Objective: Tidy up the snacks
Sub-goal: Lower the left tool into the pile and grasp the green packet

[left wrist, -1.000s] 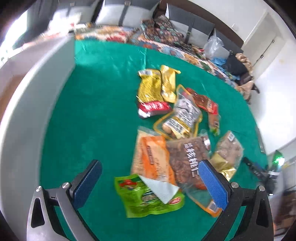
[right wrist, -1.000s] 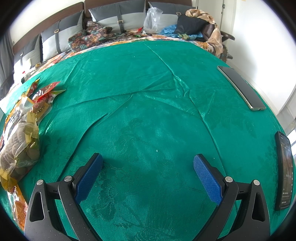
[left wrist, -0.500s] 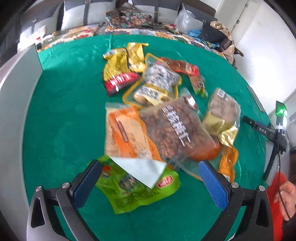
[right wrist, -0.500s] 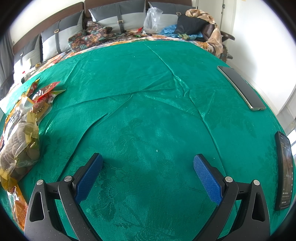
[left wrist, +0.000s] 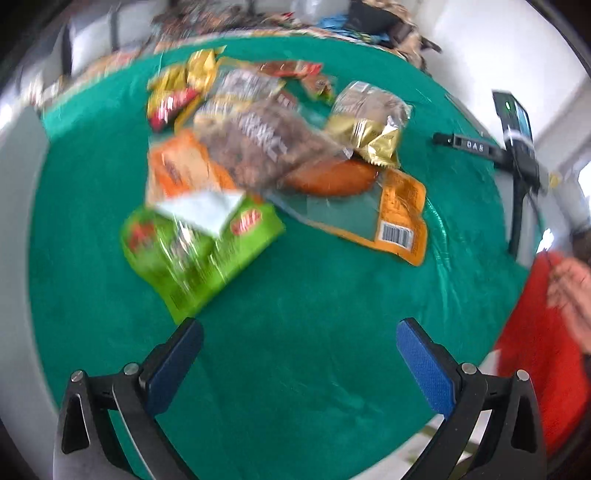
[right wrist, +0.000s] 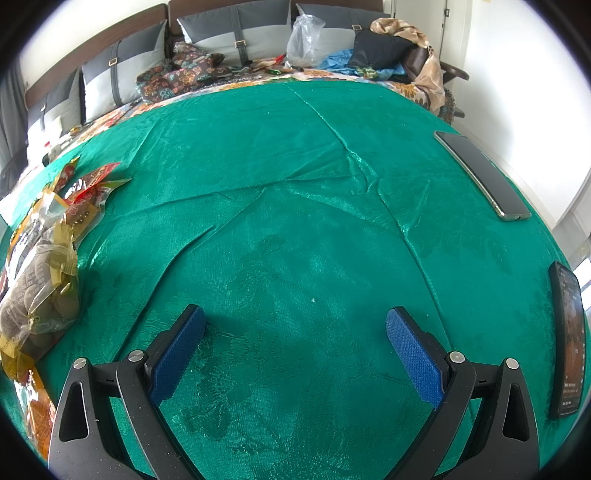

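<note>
A pile of snack packets lies on the green tablecloth (left wrist: 314, 295). In the blurred left wrist view a green packet (left wrist: 195, 251) is nearest, with an orange packet (left wrist: 177, 166), a clear bag of brown nuts (left wrist: 258, 144), a gold-trimmed bag (left wrist: 369, 118) and an orange-edged clear pouch (left wrist: 388, 210) behind it. My left gripper (left wrist: 299, 354) is open and empty, short of the green packet. My right gripper (right wrist: 295, 347) is open and empty over bare cloth; the pile's gold-trimmed bag (right wrist: 40, 280) shows at its far left.
Two phones lie at the right of the cloth in the right wrist view, one far (right wrist: 480, 177) and one near the edge (right wrist: 569, 339). The other gripper's black handle (left wrist: 495, 151) and a hand with a red sleeve (left wrist: 554, 314) are at the right. Cushions (right wrist: 236, 33) line the back.
The left wrist view has swung right and pulled back: the snack pile has moved up and left in view and the green packet now lies beyond the fingers. The right gripper has not moved.
</note>
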`<action>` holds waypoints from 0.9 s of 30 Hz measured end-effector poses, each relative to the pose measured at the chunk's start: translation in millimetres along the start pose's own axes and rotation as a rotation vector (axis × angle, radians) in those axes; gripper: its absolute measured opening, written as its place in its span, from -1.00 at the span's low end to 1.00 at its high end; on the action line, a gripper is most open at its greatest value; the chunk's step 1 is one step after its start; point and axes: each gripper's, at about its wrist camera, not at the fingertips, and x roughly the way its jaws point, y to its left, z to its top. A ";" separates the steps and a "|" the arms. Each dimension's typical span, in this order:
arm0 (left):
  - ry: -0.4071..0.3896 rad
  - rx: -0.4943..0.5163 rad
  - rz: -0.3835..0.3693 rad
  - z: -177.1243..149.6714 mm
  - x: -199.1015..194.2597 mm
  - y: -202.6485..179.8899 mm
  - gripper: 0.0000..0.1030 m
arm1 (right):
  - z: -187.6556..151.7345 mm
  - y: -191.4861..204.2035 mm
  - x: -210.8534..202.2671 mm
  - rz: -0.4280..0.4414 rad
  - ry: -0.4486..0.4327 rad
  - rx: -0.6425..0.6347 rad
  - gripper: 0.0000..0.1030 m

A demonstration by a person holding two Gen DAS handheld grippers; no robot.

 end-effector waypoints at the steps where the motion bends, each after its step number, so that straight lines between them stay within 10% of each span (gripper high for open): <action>1: -0.009 0.036 0.046 5.7 -1.8 -1.8 0.99 | -0.4 1.5 -0.8 0.000 0.000 0.000 0.95; 10: 0.100 0.270 0.280 43.4 37.5 11.2 0.99 | -0.3 0.8 -0.4 0.000 0.000 0.000 0.95; 13: 0.090 0.239 0.225 43.1 33.0 15.7 0.96 | -0.8 2.7 -1.3 0.000 0.000 0.000 0.95; 15: 0.111 0.204 0.200 38.5 31.6 17.1 0.38 | -0.4 1.5 -0.9 0.000 0.000 0.000 0.95; 19: 0.135 0.122 0.172 24.0 20.0 19.0 0.14 | -0.3 1.3 -0.6 0.000 0.000 0.000 0.95; 21: 0.095 0.044 0.143 13.3 5.1 20.2 -0.41 | -0.4 1.3 -0.5 0.000 0.000 0.000 0.95; 27: 0.010 -0.124 0.141 -2.7 -18.4 24.8 -0.52 | -0.6 2.7 -1.1 0.000 0.000 0.000 0.95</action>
